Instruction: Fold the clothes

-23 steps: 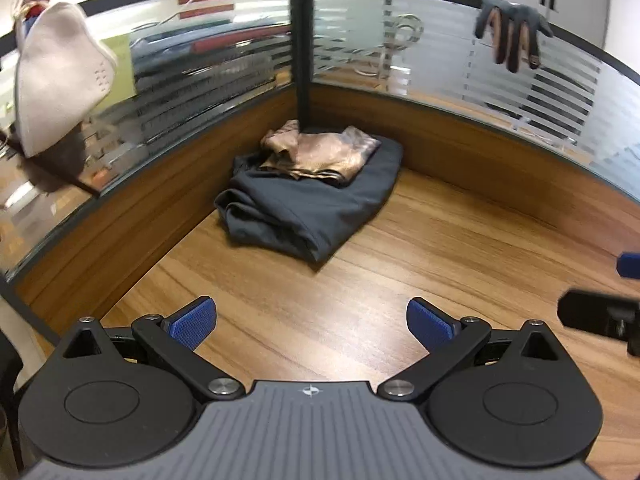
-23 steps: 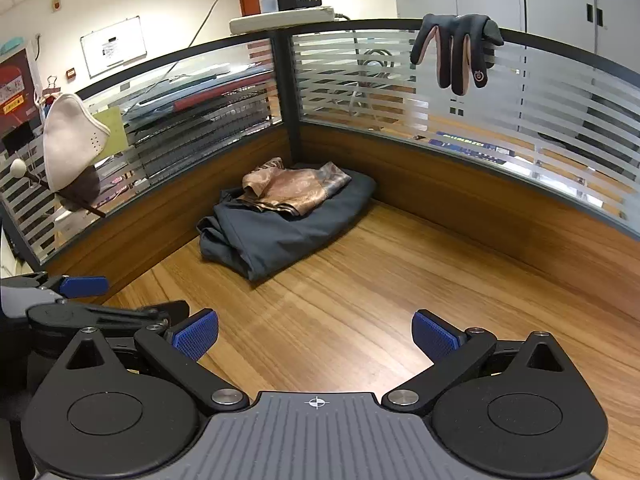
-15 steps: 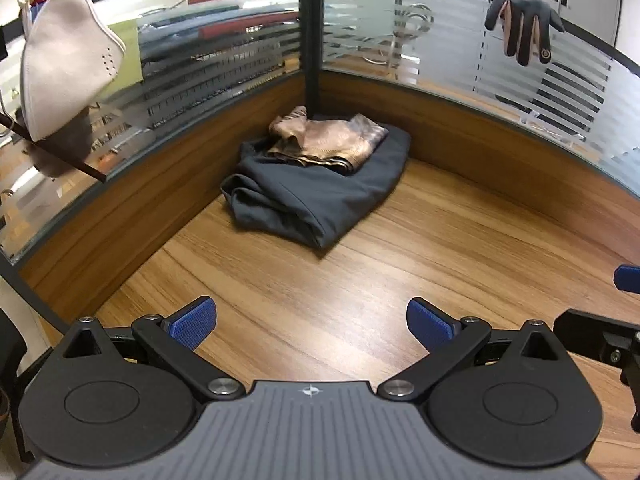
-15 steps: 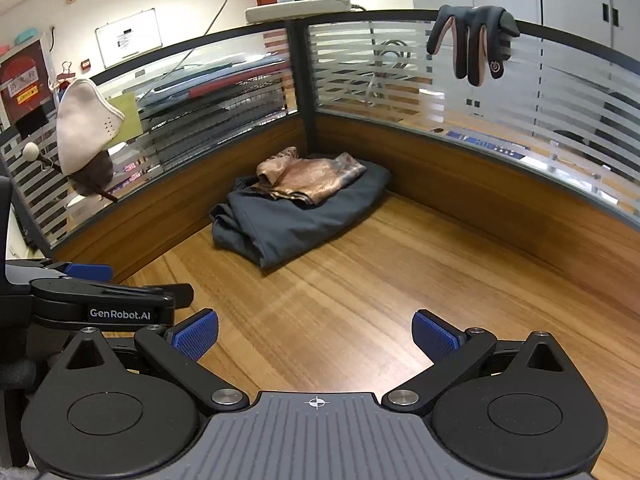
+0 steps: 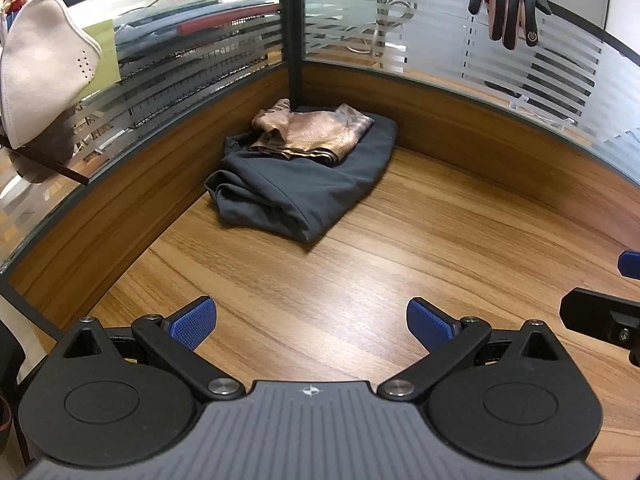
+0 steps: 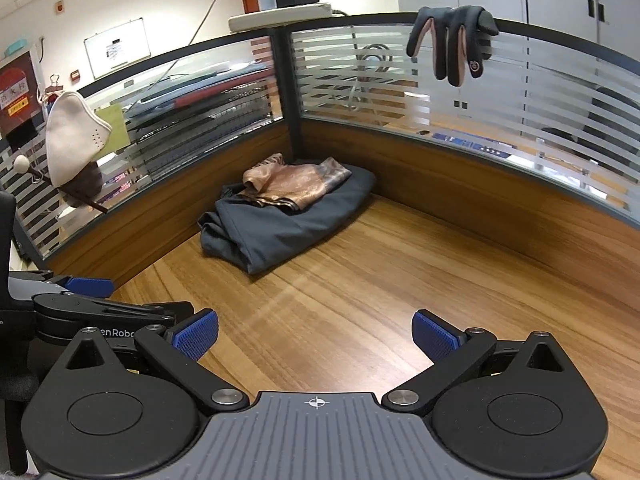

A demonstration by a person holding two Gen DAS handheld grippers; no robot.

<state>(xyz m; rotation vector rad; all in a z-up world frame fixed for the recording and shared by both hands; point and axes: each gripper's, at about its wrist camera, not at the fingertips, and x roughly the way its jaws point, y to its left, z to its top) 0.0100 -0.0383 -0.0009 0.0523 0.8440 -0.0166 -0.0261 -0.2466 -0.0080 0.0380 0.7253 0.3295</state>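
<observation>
A dark grey garment (image 5: 304, 188) (image 6: 280, 224) lies folded in the far corner of the wooden desk (image 5: 360, 280) (image 6: 380, 280). On top of it rests a folded tan patterned cloth (image 5: 316, 136) (image 6: 292, 186). My left gripper (image 5: 312, 326) hovers over bare desk well short of the pile, open, with nothing between its blue pads. My right gripper (image 6: 316, 336) is likewise open and empty, to the right of the left one. In the right wrist view, the left gripper's body (image 6: 100, 312) shows at the left edge; the right one's fingertip (image 5: 628, 265) shows at the left wrist view's right edge.
Wood-and-striped-glass partitions (image 5: 440, 60) (image 6: 480, 120) wall the desk at the back and left. A dark glove (image 5: 506, 10) (image 6: 452, 44) hangs over the right partition. A white mask (image 5: 40, 64) (image 6: 74, 136) hangs at left. A power strip with a charger (image 6: 280, 8) sits atop the corner post.
Both grippers have drawn a little back and tilted, so the clothes pile sits slightly further right and higher in the views. Jaws stay open; the clothes have not moved.
</observation>
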